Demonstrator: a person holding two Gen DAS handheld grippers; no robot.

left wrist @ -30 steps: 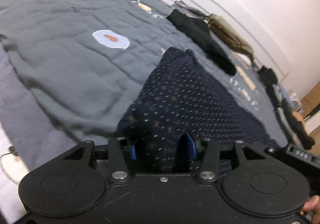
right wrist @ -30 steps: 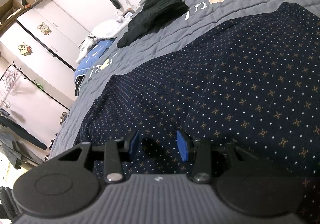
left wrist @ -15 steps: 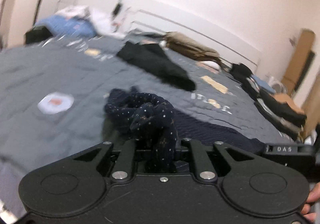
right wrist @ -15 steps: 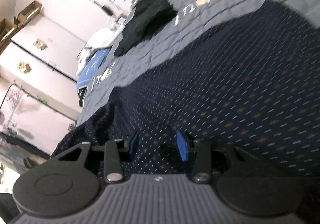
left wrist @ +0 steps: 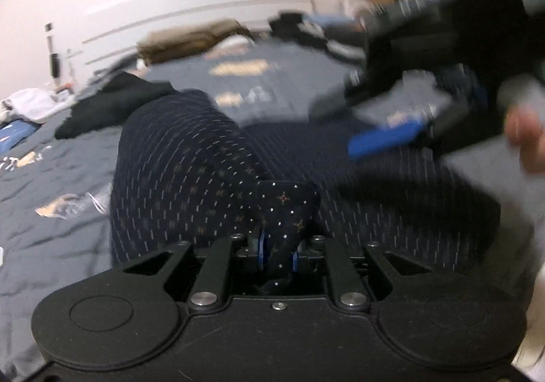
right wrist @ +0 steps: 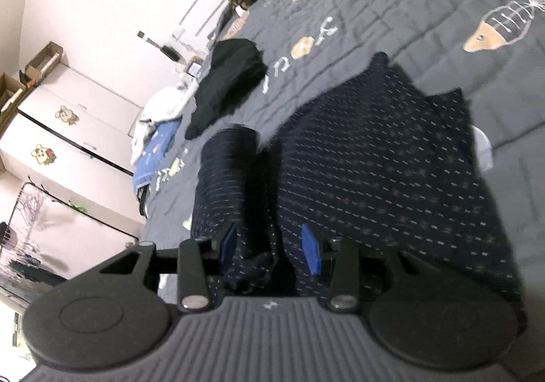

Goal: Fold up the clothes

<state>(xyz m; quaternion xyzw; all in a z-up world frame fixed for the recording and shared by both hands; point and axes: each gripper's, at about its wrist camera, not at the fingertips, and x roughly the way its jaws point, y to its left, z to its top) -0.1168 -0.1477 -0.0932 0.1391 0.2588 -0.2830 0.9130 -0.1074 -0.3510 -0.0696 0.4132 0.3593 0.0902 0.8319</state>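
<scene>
Blur smears the right gripper [left wrist: 391,140] where it crosses the left wrist view, and its grey body hides part of the navy dotted garment [right wrist: 374,160] behind it. On the left gripper [left wrist: 277,254] the jaws have just closed and clamp a fold of that garment, lifted off the grey quilt [right wrist: 391,7]. Right jaws stand partly apart (cloth bunched between, not visibly pinched). A black garment [right wrist: 228,75] lies beyond, apart.

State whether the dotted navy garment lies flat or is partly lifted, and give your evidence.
Partly lifted: the left gripper pinches a bunched fold of the garment, arching it above the quilt.
</scene>
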